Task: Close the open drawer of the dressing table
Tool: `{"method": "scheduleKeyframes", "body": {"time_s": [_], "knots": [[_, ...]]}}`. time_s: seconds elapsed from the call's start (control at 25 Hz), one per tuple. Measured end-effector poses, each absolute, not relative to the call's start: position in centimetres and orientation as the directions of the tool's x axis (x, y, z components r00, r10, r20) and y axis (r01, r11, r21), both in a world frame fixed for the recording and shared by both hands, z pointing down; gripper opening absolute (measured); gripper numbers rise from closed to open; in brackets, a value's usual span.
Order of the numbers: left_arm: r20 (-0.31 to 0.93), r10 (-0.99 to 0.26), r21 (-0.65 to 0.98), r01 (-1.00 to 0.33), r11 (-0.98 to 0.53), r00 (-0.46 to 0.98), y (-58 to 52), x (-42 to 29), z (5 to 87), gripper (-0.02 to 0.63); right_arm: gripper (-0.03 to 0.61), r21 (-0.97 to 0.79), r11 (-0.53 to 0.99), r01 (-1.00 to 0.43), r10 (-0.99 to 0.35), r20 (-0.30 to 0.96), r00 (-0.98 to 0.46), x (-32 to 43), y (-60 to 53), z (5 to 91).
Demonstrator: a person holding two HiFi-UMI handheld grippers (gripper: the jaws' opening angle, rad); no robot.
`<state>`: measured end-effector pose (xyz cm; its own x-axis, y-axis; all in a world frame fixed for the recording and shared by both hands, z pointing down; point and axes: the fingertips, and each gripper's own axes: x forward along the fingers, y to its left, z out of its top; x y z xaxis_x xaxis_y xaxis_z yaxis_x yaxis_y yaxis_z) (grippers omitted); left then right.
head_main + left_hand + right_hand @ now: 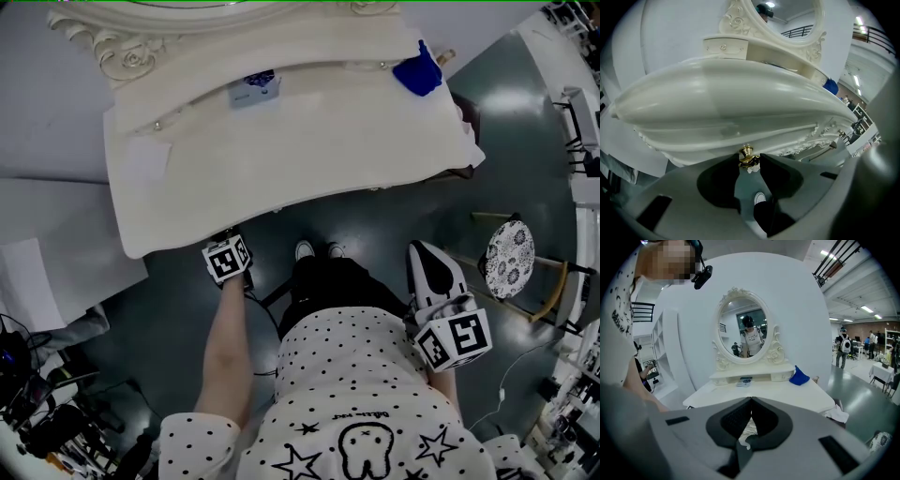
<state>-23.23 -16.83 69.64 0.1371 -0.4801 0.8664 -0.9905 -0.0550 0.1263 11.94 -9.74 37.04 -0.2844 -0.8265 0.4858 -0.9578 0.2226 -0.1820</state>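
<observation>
The left gripper [749, 160], jaws grasping the small gold knob [746, 153] of the cream carved wooden dressing table [740, 101], seemingly needed a straight, level push; the right gripper [751, 414] was clenched, empty.

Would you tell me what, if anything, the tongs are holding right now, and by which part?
The left tongs clasp the gold drawer knob at its sides; the right tongs are shut and hold nothing.
</observation>
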Motion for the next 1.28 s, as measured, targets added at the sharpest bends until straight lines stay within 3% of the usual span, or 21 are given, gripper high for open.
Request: {"method": "scheduleKeyframes", "body": {"time_s": [0.56,1.04,1.16,1.28], "knots": [[0.875,-0.461,0.161,-0.987,-0.013,0.149,-17.1,-23.4,69.8,0.149,0.009,-0.191,0.25,-0.949,-0.826,0.47,-0.312,11.2,-9.7,36.8],[0.856,-0.434,0.308,-0.951,-0.011,0.282,-11.7,-22.8,69.3,0.18,0.009,-0.217,0.278,-0.936,-0.835,0.427,-0.347,11.7,-8.7,36.3],[0.837,-0.476,0.278,-0.959,-0.057,0.271,-10.3,-22.3,68.1,0.037,0.009,-0.227,0.286,-0.931,-0.838,0.413,-0.358,11.8,-8.6,36.1],[0.805,-0.52,0.256,-0.958,-0.128,0.285,-9.6,-21.4,66.2,0.012,0.009,-0.239,0.297,-0.925,-0.838,0.398,-0.372,12.0,-8.6,35.9]]}}
